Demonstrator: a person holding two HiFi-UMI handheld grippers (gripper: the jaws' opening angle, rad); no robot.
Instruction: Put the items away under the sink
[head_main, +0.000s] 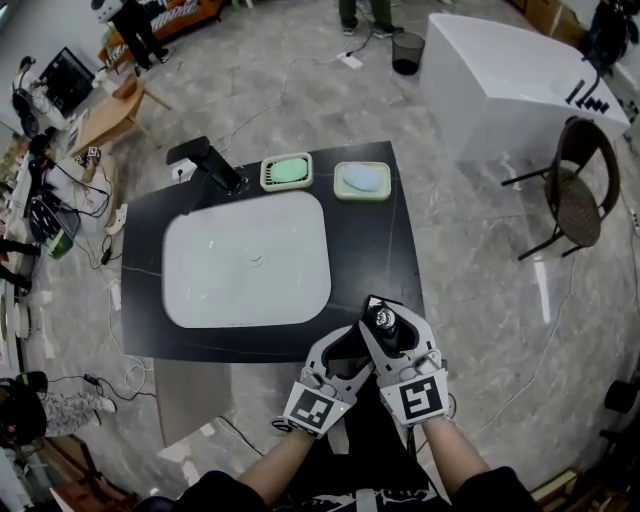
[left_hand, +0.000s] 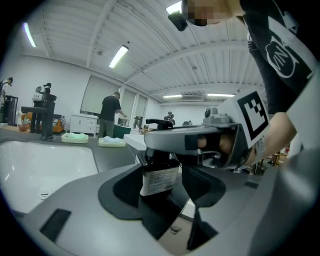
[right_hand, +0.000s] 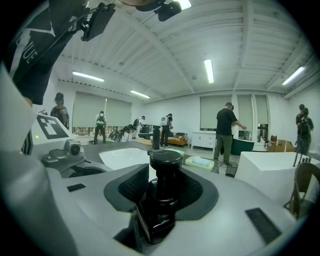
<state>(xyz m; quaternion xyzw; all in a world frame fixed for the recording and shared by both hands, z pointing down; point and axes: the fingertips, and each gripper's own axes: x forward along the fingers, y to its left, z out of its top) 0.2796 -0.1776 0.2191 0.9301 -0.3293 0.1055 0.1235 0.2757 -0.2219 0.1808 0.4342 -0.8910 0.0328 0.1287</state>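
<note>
A dark pump bottle with a pale label hangs at the front right edge of the black counter. My right gripper is shut on it; in the right gripper view its pads close on the bottle below the round pump head. My left gripper sits close at its left side. In the left gripper view the bottle's body stands between the left gripper's jaws, which stand apart with gaps on both sides. The right gripper crosses above it there.
A white sink basin fills the counter's middle, with a black faucet behind it. A green soap dish and a dish with blue soap sit at the back. A chair and a white table stand to the right.
</note>
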